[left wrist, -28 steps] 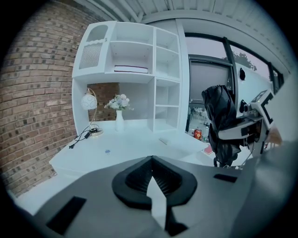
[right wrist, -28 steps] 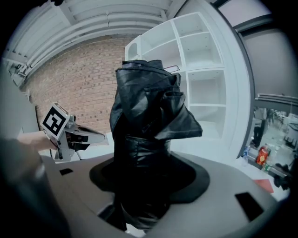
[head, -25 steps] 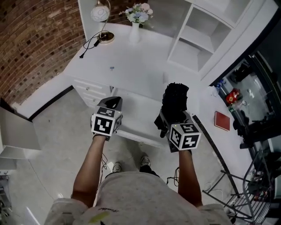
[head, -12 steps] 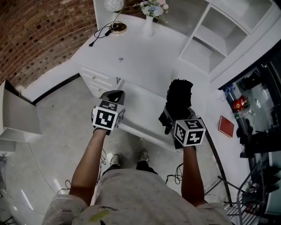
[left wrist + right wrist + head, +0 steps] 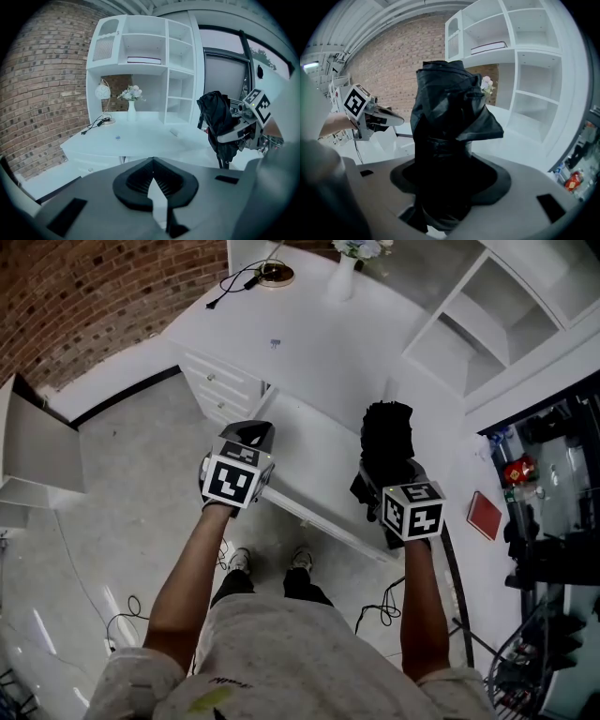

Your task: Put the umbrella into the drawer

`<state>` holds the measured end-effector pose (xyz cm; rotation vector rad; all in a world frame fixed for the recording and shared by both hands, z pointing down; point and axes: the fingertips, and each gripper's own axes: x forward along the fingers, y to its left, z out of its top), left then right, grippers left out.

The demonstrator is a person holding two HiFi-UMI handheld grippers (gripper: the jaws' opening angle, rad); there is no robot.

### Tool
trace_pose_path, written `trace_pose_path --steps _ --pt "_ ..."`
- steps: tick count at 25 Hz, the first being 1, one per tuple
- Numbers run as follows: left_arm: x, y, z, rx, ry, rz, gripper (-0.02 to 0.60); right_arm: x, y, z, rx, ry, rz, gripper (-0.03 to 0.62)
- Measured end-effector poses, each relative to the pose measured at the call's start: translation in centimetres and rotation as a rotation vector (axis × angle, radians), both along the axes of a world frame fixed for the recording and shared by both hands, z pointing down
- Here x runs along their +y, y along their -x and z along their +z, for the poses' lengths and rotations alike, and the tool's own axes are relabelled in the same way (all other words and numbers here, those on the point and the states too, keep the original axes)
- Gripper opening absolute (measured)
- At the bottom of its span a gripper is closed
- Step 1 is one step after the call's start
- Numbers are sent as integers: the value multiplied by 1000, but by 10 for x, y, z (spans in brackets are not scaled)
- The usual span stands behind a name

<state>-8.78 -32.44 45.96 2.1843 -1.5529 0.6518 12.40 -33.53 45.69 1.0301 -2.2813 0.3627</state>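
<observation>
A brick wall [image 5: 66, 306] and a pale grey floor [image 5: 122, 493] frame a white shelf unit [image 5: 497, 315] that stands along the back and right side of a white surface [image 5: 309, 343]. Beneath the front edge of the surface a long white drawer [image 5: 314, 460] is pulled open. The person stands before it with both bare forearms reaching forward and down, elbows slightly bent, the left forearm [image 5: 187, 568] angled toward the drawer's left end and the right forearm [image 5: 419, 606] toward its right end. The right tool [image 5: 382, 476] points away from the body and is clamped on the lower part of a folded black umbrella [image 5: 386, 432], which stands upright out of its jaws; in the head view the umbrella sits over the right end of the open drawer, held in the air rather than lying in it. The left tool [image 5: 251, 435] hovers over the drawer's left front corner with its jaws pressed together and nothing between them. The person's shoes [image 5: 239, 561] show on the floor below the drawer front. At the far end of the surface stand a lamp [image 5: 275, 275] with a dark cable [image 5: 234, 282] and a white vase [image 5: 345, 282] of flowers, and a red book [image 5: 485, 515] lies to the right.
</observation>
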Motion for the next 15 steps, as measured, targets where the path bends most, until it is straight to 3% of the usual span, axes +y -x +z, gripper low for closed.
trace_pose_path --steps 15 --pt "10 -20 41 20 60 -56 -3 2 10 55 100 146 -192 255"
